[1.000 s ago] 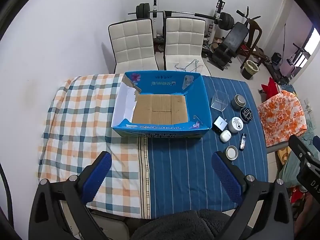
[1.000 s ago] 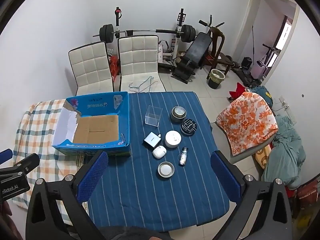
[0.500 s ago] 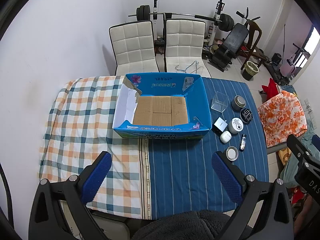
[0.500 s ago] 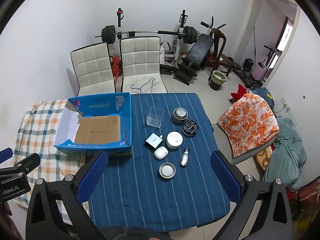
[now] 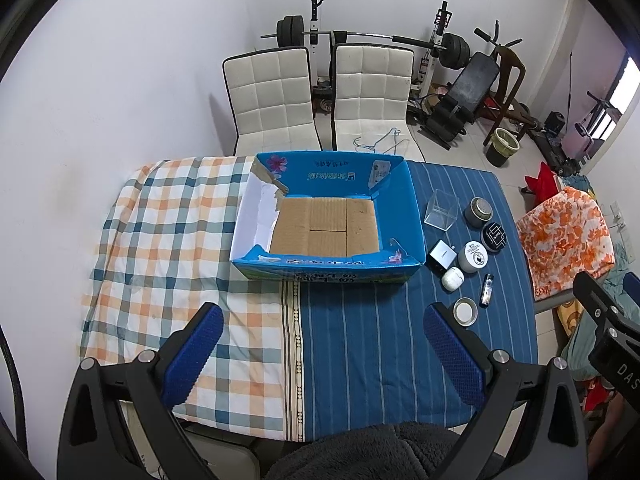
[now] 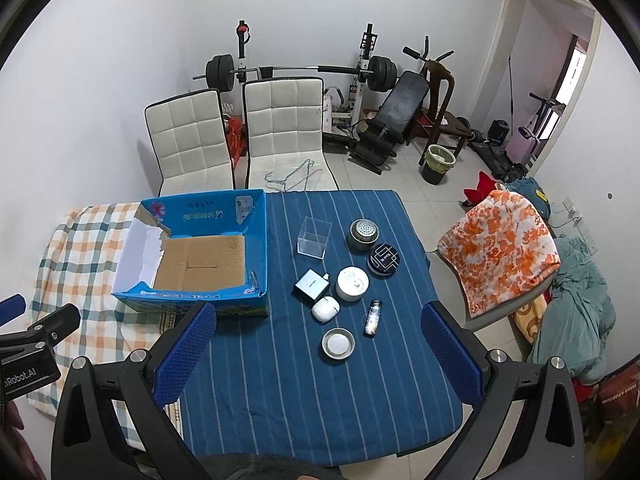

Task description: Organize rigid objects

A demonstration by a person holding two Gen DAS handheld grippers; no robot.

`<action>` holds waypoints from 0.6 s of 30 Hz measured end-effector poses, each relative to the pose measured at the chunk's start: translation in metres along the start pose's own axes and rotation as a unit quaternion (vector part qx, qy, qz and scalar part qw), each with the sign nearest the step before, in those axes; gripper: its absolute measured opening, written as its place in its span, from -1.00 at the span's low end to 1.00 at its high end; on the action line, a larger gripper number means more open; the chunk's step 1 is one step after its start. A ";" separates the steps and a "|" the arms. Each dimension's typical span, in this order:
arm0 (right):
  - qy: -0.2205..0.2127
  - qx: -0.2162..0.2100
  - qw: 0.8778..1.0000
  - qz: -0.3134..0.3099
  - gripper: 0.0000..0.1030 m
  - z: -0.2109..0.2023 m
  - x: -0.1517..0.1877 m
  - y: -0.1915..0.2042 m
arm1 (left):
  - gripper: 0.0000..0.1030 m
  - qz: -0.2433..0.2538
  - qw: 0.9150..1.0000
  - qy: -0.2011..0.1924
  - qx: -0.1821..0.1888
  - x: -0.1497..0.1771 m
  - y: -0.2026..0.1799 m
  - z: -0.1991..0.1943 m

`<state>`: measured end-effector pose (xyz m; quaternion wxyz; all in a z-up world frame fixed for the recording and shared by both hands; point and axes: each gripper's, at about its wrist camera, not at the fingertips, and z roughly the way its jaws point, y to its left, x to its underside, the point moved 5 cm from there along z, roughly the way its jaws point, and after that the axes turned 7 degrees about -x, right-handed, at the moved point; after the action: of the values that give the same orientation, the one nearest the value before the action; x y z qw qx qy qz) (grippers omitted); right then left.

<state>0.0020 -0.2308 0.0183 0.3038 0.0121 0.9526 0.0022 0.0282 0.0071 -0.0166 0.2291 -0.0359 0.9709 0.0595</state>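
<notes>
Here both the left gripper (image 5: 323, 354) and right gripper (image 6: 318, 346) hover wide open, empty; small tin (image 6: 338, 343) below the right.

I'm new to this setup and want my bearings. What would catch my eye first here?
The open blue cardboard box with nothing inside, straddling the checked and blue striped cloths. Just right of it, a cluster of small items, including a clear plastic cube and a white round jar. Behind the table stand two white chairs and a barbell rack.

Table (image 6: 280, 400) carries blue box (image 6: 256, 248) beside small containers (image 6: 352, 284).
</notes>
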 end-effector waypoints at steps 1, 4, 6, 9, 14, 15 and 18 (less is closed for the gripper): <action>0.000 0.000 1.000 0.000 1.00 0.000 0.000 0.000 | 1.00 0.000 1.000 -0.001 -0.001 0.000 0.000 0.000; -0.001 -0.001 1.000 -0.001 1.00 0.000 -0.002 0.002 | 1.00 0.000 1.000 0.000 -0.001 0.000 0.000 0.000; -0.002 -0.001 1.000 -0.002 1.00 -0.001 -0.003 0.004 | 1.00 0.000 1.000 -0.001 0.000 -0.002 0.002 -0.001; -0.003 0.000 1.000 -0.001 1.00 -0.001 -0.003 0.004 | 1.00 0.000 1.000 -0.002 0.000 -0.002 0.002 -0.001; -0.007 0.002 1.000 -0.001 1.00 -0.003 -0.004 0.007 | 0.99 0.000 1.000 -0.003 -0.001 -0.001 0.001 -0.001; -0.008 0.002 1.000 -0.001 1.00 -0.004 -0.005 0.008 | 0.99 0.000 1.000 -0.004 -0.001 -0.001 0.001 -0.001; -0.009 0.001 1.000 -0.001 1.00 -0.005 -0.005 0.009 | 0.99 0.000 1.000 -0.004 -0.002 -0.001 0.001 -0.002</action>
<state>0.0035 -0.2220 0.0258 0.3123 0.0114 0.9499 0.0010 0.0284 0.0078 -0.0147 0.2327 -0.0361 0.9700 0.0611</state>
